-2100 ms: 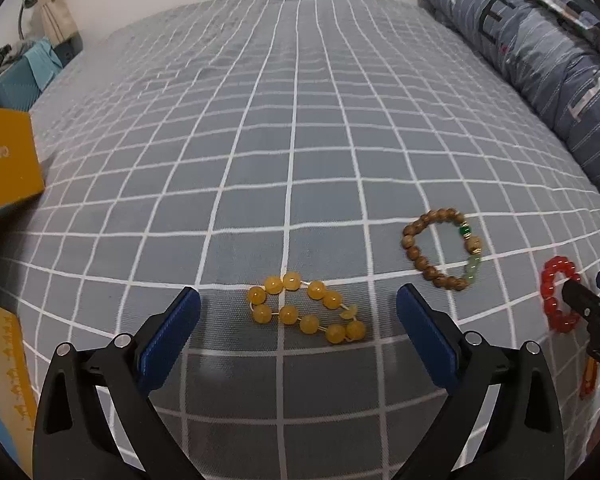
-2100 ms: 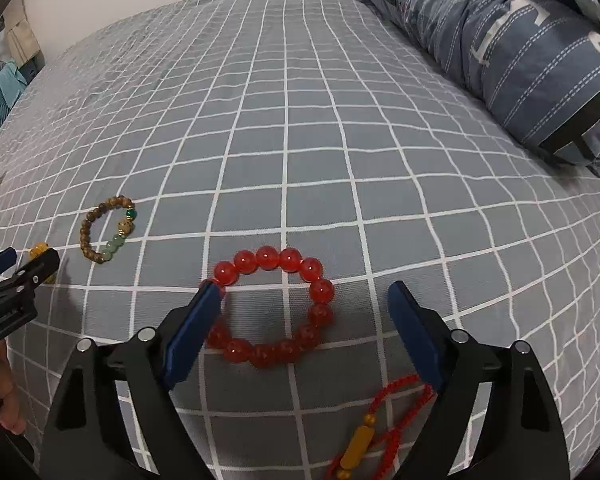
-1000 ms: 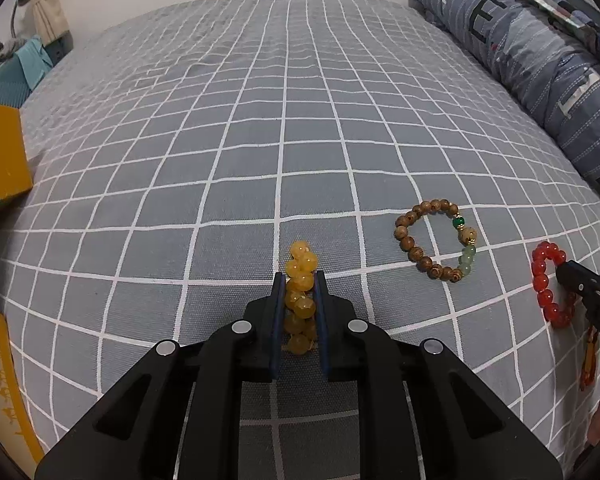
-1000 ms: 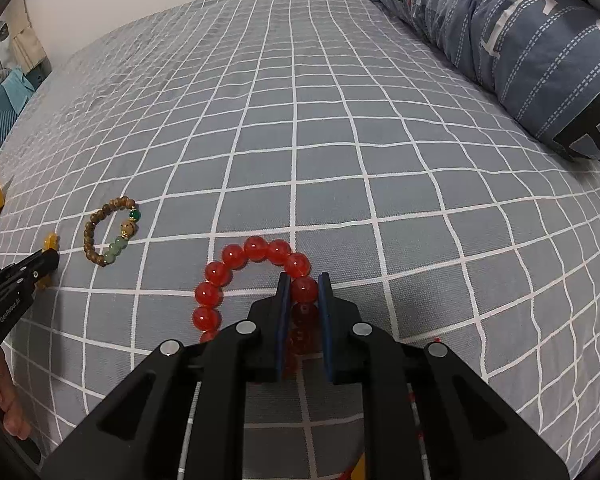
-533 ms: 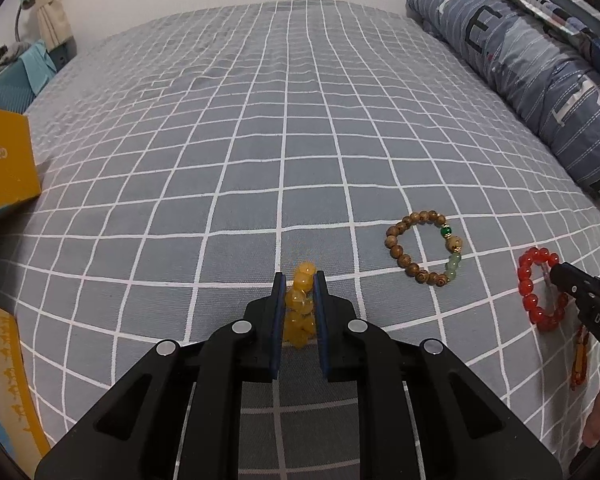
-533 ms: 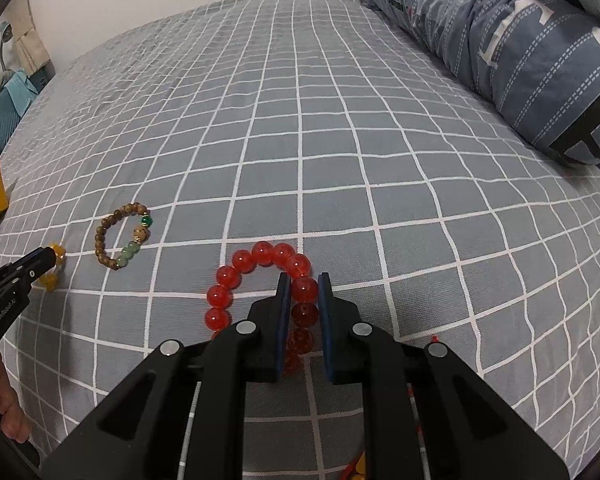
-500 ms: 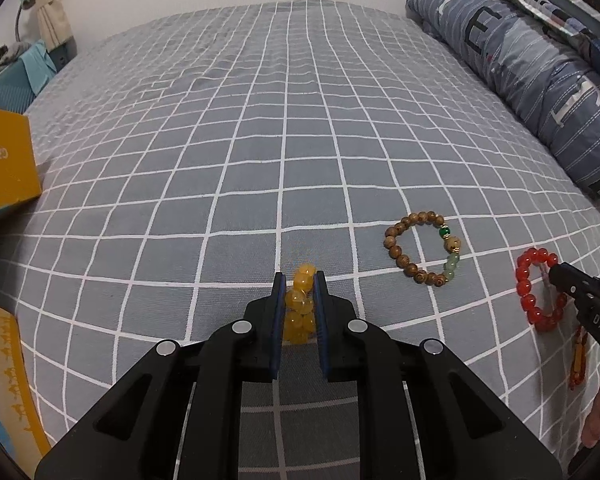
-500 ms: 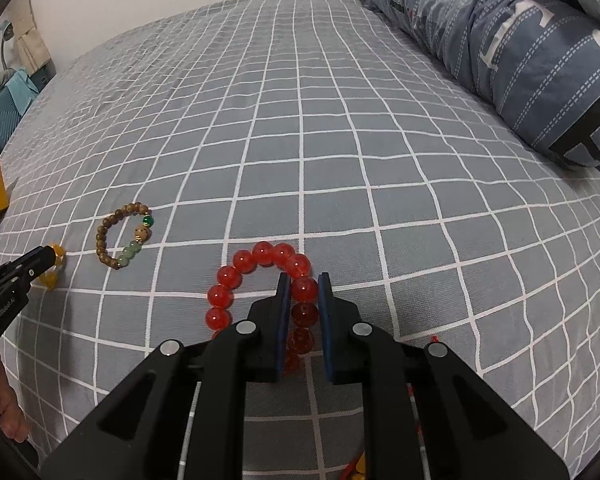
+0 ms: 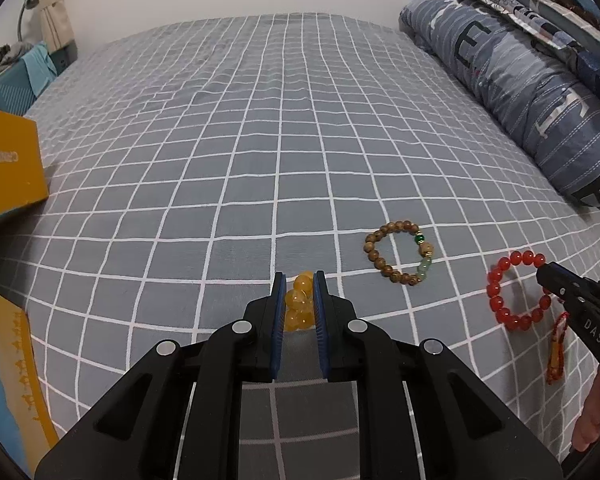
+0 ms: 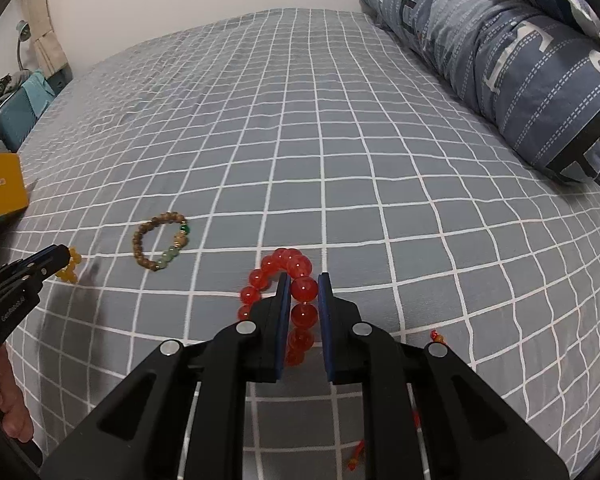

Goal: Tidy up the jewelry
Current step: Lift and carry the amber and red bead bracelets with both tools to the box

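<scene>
In the left wrist view my left gripper (image 9: 299,280) is shut on the yellow bead bracelet (image 9: 299,307), which hangs bunched between the blue pads above the grey checked bed sheet (image 9: 260,152). My right gripper (image 10: 303,280) is shut on the red bead bracelet (image 10: 296,280); part of its loop sticks out to the left of the jaws. From the left wrist view that red bracelet (image 9: 512,292) hangs at the right gripper's tip. A brown wooden bracelet (image 9: 400,254) with green beads lies flat between the two, also visible as the wooden bracelet (image 10: 161,246) in the right wrist view.
A red cord charm (image 9: 556,350) lies on the sheet at the right. A yellow box (image 9: 8,168) stands at the left edge and yellow-blue packaging (image 9: 16,364) at the lower left. A striped blue duvet (image 10: 520,52) runs along the right side. A person's hand (image 10: 8,404) holds the left gripper.
Both grippers, open around their bracelets two seconds ago, closed on them and have risen slightly; the yellow and red bracelets have come up off the sheet with them.
</scene>
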{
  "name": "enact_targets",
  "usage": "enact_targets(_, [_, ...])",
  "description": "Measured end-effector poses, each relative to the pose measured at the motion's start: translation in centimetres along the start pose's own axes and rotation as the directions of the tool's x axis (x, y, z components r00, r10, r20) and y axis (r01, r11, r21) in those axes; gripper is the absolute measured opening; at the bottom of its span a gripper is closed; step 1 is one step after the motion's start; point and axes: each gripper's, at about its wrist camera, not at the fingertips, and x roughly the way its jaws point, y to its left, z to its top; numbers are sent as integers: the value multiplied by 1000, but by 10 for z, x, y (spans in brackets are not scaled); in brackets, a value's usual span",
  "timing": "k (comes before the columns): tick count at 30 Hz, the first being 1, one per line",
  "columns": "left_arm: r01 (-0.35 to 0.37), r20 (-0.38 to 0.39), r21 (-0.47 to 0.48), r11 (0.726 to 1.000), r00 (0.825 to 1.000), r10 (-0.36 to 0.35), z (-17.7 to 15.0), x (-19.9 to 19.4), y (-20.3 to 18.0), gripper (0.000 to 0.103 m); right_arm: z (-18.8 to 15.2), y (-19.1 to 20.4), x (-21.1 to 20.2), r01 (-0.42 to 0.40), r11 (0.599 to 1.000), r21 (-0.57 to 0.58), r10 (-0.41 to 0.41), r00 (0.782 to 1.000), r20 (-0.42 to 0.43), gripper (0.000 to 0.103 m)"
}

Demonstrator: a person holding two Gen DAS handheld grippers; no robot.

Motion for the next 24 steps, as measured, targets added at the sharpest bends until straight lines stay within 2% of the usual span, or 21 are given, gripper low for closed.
enact_targets(16, [32, 31, -1, 999, 999, -32, -2, -37, -3, 13, 0, 16, -28, -36, 999, -29, 37, 999, 31, 13])
enact_targets(24, [30, 34, 7, 1000, 999, -31, -5, -49, -6, 13, -1, 22, -41, -27, 999, -45, 28, 999, 41, 13])
